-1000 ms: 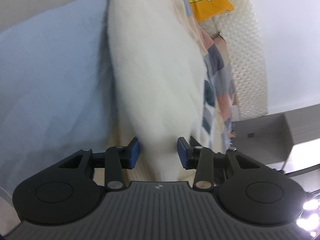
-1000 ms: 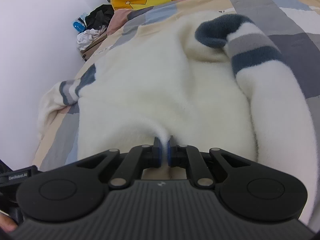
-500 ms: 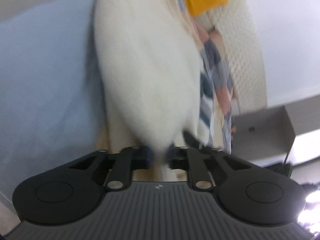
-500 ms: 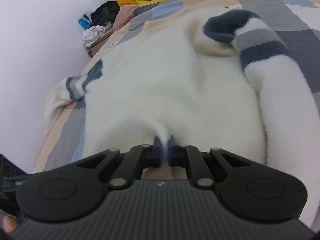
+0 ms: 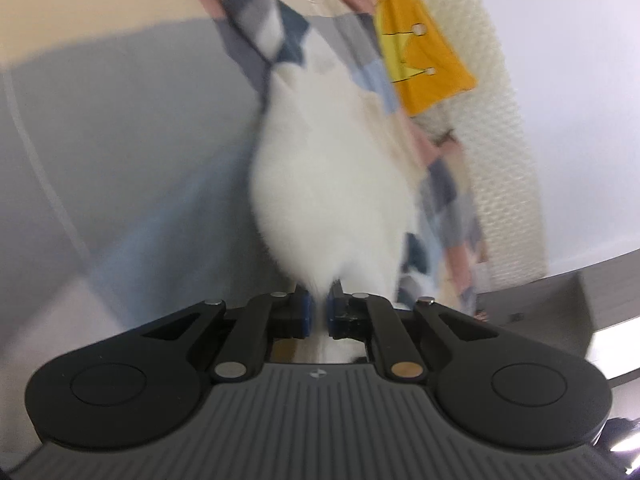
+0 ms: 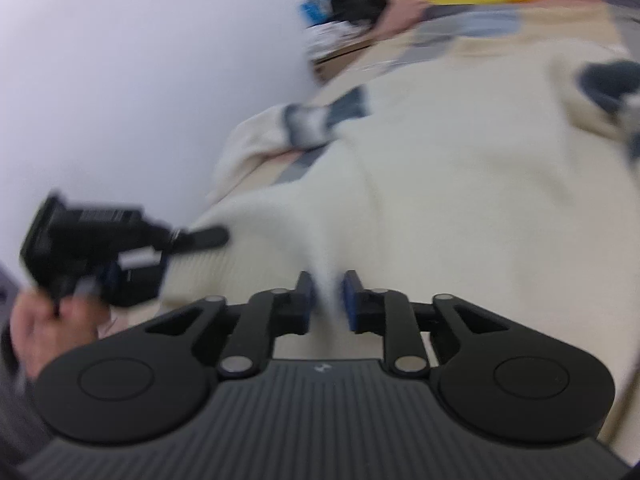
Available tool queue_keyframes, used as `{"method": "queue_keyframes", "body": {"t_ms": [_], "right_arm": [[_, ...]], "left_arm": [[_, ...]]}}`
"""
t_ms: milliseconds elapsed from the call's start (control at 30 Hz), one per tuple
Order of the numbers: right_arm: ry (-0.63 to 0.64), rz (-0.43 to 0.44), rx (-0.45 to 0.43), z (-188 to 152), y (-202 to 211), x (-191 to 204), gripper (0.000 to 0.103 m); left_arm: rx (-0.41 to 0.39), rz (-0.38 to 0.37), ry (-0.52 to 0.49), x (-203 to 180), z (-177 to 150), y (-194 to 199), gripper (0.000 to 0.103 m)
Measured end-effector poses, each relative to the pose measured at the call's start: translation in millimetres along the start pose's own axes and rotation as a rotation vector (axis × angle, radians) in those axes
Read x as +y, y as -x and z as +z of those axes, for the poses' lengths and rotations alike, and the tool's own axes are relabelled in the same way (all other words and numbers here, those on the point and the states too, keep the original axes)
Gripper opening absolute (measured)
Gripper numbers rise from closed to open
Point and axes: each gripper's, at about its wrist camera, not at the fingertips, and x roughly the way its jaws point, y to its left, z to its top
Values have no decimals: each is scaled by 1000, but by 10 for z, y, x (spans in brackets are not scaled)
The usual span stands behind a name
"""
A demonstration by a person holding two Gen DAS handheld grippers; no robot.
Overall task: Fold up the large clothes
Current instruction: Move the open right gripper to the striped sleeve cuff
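A large fluffy white sweater with grey and navy striped cuffs lies on a patchwork quilt on a bed. My left gripper is shut on a fold of the white sweater, which stretches away from it. My right gripper has its jaws parted a little, with a ridge of the sweater's hem between the blue pads. The left gripper also shows in the right wrist view, held in a hand at the sweater's left edge.
A yellow pillow with a crown print lies at the head of the bed, against a cream headboard. A pile of dark clothes and a box sits beside the bed by the white wall. A grey cabinet stands at the right.
My left gripper has closed on the sweater and moved, so a striped cuff now shows. My right gripper's jaws have parted from tightly shut, and its view has swung left. Both views are blurred.
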Motion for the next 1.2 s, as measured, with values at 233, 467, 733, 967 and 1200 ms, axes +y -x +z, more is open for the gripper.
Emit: {"method": "queue_keyframes", "body": {"t_ms": [233,467,733,967,1200], "right_arm": [[69,-6,119,-15,-454,261,25],[69,-71,251,-184,-842,172,25],[61,-75,220,-224,-814,185,24],[46,-72,183,-256,-574,196,28],[18,-81,129,-189,-223,178,64]], "left_arm": [[102,269,-55,242,263,123,8],[248,521,-101,529,258,-439,9],[250,505,-163,473,210,-381,9],[192,442,-257,208,101,-49,55],[101,379,-365,-218,-176,224,56]]}}
